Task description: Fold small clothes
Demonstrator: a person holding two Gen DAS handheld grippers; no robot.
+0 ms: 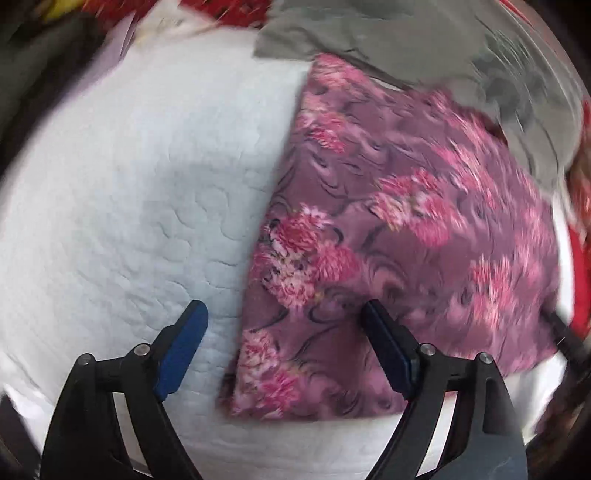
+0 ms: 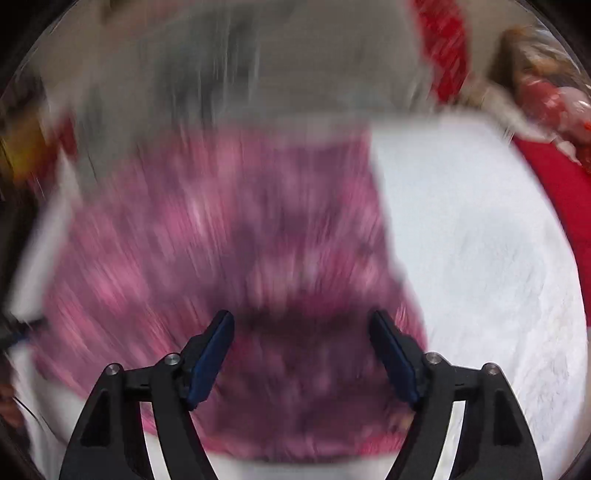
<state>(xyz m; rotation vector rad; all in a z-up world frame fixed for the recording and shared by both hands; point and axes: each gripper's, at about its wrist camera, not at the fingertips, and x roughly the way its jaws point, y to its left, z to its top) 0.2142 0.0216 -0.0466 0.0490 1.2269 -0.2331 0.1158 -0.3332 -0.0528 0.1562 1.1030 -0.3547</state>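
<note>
**Floral garment on white quilt, both grippers held open above it**

Where the purple cloth printed with pink flowers (image 1: 399, 229) lies flat on the white quilted cover (image 1: 129, 192), it is seen as a folded, roughly four-sided piece with its left edge straight against the bare quilt. Its far corner is overlapped by a grey garment (image 1: 406, 40).

Left gripper (image 1: 284, 314): jaws spread wide, nothing gripped. One blue pad is set over bare quilt, the other over the cloth's near part; the cloth's left edge is seen between them. Whether the tips touch the fabric cannot be told.

Right gripper (image 2: 303, 321): jaws spread wide, nothing clamped between the pads. The floral cloth (image 2: 221, 229) is seen beneath and beyond both fingers, the white cover (image 2: 480, 258) to its right.

Poorly legible: the right wrist view is heavily smeared, so print and edges are lost. Red patterned fabric (image 1: 229, 11) and dark items at the frame margins are cut off and cannot be identified.
</note>
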